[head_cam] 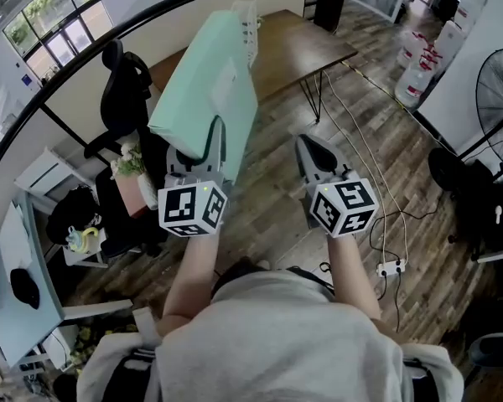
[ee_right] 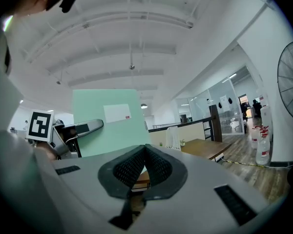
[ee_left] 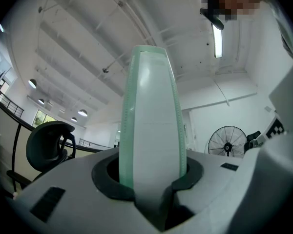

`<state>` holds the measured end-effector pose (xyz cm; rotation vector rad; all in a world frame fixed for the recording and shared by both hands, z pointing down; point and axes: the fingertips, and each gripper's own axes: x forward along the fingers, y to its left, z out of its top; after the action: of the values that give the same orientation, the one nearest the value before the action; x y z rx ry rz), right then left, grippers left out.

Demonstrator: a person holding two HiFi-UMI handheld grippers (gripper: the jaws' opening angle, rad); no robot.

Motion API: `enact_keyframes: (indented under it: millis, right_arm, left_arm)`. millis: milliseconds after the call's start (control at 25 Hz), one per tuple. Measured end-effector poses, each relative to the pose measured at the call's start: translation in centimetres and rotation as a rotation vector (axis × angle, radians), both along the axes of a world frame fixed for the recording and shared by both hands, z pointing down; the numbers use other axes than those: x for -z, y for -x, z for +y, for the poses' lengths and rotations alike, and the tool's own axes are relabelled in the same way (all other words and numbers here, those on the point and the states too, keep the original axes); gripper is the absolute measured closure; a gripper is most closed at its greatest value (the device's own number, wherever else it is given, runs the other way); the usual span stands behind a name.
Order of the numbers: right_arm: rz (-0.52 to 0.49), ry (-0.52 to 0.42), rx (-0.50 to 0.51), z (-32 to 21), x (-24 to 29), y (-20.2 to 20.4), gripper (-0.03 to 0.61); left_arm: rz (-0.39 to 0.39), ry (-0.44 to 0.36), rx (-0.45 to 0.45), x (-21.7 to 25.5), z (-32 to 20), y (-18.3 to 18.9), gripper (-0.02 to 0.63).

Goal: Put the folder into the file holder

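Got the mint-green folder [head_cam: 203, 74] clenched in the left gripper [head_cam: 208, 145], sticking up toward 12 o'clock; right gripper [head_cam: 308, 151] at 3 o'clock, pinched shut, empty.

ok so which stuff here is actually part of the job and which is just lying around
Job: green folder, gripped by left gripper; white file holder on the wooden table; right gripper, shut, empty.
Lying about: office chair, floor fan, power strip, white bottles.
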<state>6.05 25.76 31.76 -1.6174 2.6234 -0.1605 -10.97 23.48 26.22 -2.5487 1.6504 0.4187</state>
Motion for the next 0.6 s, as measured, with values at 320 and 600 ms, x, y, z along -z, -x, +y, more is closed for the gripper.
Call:
enact_keyframes:
  millis: [320,600]
  right_arm:
    - [-0.024,0.056,-0.067,-1.5,-2.5,0.2,0.569]
    - [-0.027,0.091,-0.105,-2.0,-4.0,0.5,0.569]
  left_arm:
    - [-0.007,0.01,-0.04,-0.8,-2.2,0.8,0.445]
    - [0.022,0.036,-0.066,-2.8,-3.3,1.0,0.445]
